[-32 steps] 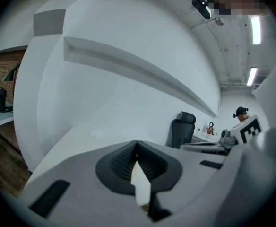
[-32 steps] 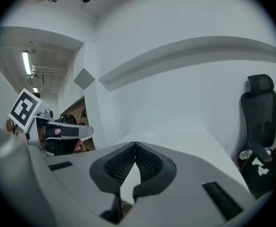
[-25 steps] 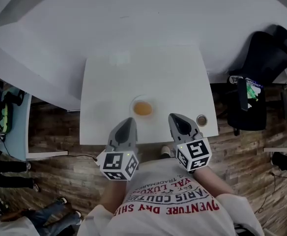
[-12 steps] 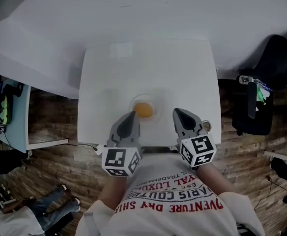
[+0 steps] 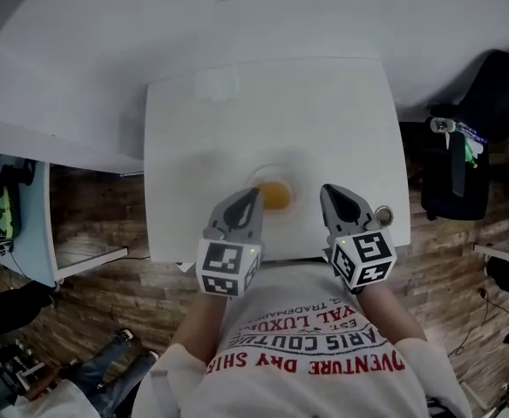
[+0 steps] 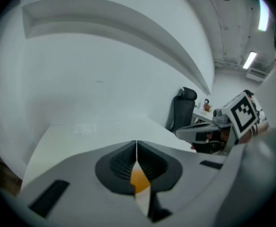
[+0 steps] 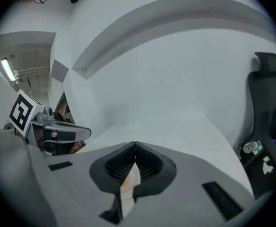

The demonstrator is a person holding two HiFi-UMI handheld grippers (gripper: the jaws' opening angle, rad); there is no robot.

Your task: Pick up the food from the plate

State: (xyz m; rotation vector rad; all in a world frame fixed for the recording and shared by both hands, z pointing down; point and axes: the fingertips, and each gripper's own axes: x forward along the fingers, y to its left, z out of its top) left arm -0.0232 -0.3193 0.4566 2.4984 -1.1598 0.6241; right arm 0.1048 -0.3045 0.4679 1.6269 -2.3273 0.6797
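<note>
An orange piece of food [image 5: 275,196] lies on a small white plate [image 5: 272,178] near the front edge of the white table [image 5: 202,138]. My left gripper [image 5: 253,195] hovers just left of the food, jaws shut with nothing held. Through the slit behind its tips in the left gripper view, the food [image 6: 139,180] shows as an orange patch. My right gripper [image 5: 333,194] hangs right of the plate, tips together and empty. Its own view shows a sliver of the food [image 7: 125,178] and plate below the closed jaws.
A small round tin [image 5: 382,217] sits at the table's front right corner. A black office chair [image 5: 472,129] stands right of the table, and a light blue cabinet [image 5: 19,225] stands at the left on the wooden floor. The person's torso is against the table's front edge.
The view has shifted, so table and plate sit lower and further right. Both grippers have come forward beside the plate; the left tip is now close to the food. Jaws stayed shut.
</note>
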